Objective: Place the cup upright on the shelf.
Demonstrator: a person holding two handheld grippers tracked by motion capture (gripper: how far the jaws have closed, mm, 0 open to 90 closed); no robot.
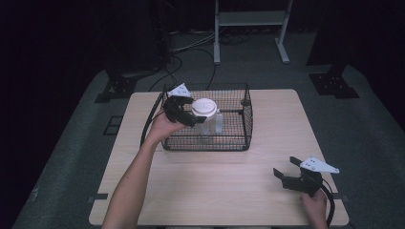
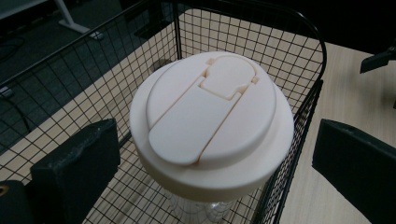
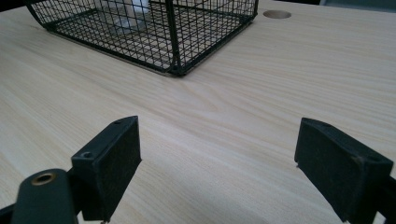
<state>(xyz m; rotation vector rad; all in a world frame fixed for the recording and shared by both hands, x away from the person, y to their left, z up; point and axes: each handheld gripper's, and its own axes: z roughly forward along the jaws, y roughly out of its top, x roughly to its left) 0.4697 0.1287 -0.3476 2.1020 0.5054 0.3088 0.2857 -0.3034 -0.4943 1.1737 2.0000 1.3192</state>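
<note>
Two grippers are ours to mind: the right gripper (image 1: 288, 174) idles near the table's (image 1: 229, 191) front edge, jaws spread, grasping nothing; farther off, the left gripper (image 1: 187, 112) reaches over the wire basket (image 1: 248, 119), jaws parted either side of the bottle's (image 2: 205, 212) cream flip-top lid (image 2: 212, 121), not yet clamped; we should close squarely beneath that wide rim. Below the lid, the bottle's body looks clear; it stands upright inside the basket.

Left gripper (image 1: 187, 113) at white-lidded cup (image 1: 204, 108) inside wire basket (image 1: 239, 141). Right gripper (image 1: 285, 171) low over bench (image 1: 229, 186), near right corner, jaws apart.
</note>
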